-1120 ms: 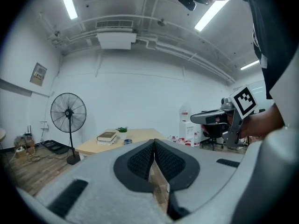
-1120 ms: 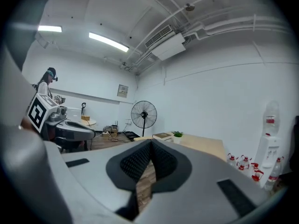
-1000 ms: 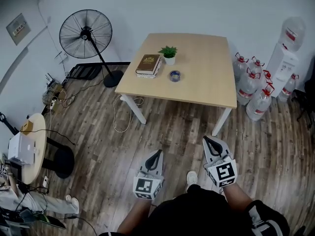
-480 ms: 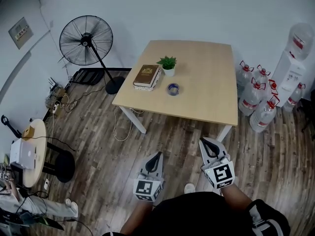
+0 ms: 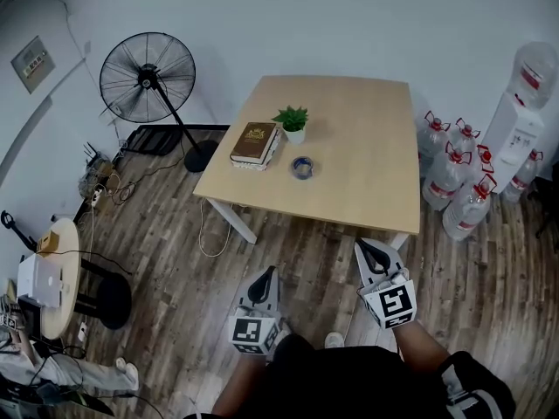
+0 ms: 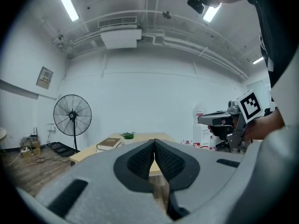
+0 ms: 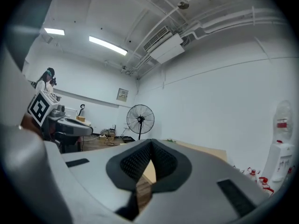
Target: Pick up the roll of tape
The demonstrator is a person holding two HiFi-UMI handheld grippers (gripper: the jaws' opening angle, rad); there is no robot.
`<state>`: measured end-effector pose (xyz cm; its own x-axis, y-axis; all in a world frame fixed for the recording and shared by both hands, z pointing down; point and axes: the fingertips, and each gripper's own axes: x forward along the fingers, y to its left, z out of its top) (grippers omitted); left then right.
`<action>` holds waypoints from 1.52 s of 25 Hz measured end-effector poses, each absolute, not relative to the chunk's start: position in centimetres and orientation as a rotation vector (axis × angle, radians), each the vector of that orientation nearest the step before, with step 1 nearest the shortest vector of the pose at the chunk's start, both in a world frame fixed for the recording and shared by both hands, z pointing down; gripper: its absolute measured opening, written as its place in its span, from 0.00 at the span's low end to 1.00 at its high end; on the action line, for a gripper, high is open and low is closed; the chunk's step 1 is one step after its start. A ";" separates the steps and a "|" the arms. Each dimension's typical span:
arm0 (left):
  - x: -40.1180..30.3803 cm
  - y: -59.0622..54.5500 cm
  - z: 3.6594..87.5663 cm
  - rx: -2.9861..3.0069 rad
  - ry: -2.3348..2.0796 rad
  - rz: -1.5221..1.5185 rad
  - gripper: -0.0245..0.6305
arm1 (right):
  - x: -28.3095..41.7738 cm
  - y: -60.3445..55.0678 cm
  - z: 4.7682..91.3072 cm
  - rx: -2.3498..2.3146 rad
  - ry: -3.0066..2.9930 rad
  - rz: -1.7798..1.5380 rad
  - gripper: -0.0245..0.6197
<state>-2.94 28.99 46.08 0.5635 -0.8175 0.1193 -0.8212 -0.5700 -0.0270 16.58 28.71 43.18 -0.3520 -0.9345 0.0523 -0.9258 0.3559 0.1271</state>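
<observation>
A small blue roll of tape (image 5: 302, 168) lies on the light wooden table (image 5: 367, 155), just in front of a stack of books (image 5: 254, 144) and a potted plant (image 5: 292, 121). My left gripper (image 5: 265, 277) is held over the floor well short of the table, jaws shut and empty. My right gripper (image 5: 373, 251) hangs close to the table's near right corner, also shut with nothing in it. In the left gripper view the closed pads (image 6: 154, 146) point at the table (image 6: 93, 151), and the right gripper (image 6: 219, 120) shows at the side. The tape is hidden in both gripper views.
A standing fan (image 5: 148, 78) is left of the table. Several water bottles (image 5: 454, 186) and a dispenser (image 5: 517, 116) stand at the right. A round side table (image 5: 45, 282), a stool (image 5: 109, 297) and loose cables (image 5: 113, 186) lie at the left on the wood floor.
I have walked closer to the table: it sits nearer and lower in the head view. Both grippers have moved forward with me and stay shut.
</observation>
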 end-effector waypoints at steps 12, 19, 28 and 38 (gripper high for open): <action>-4.6 20.5 47.2 2.743 -1.401 0.162 0.04 | 14.1 21.8 43.2 1.713 -2.497 -0.124 0.03; -6.2 12.8 45.7 2.763 -1.353 0.084 0.04 | 11.7 15.1 42.3 1.720 -2.534 -0.089 0.03; -8.9 4.5 45.6 2.775 -1.309 0.125 0.04 | 8.2 6.9 41.3 1.715 -2.514 -0.099 0.03; -11.7 -2.7 44.3 2.829 -1.252 0.092 0.04 | 5.1 -0.4 41.1 1.769 -2.480 -0.116 0.03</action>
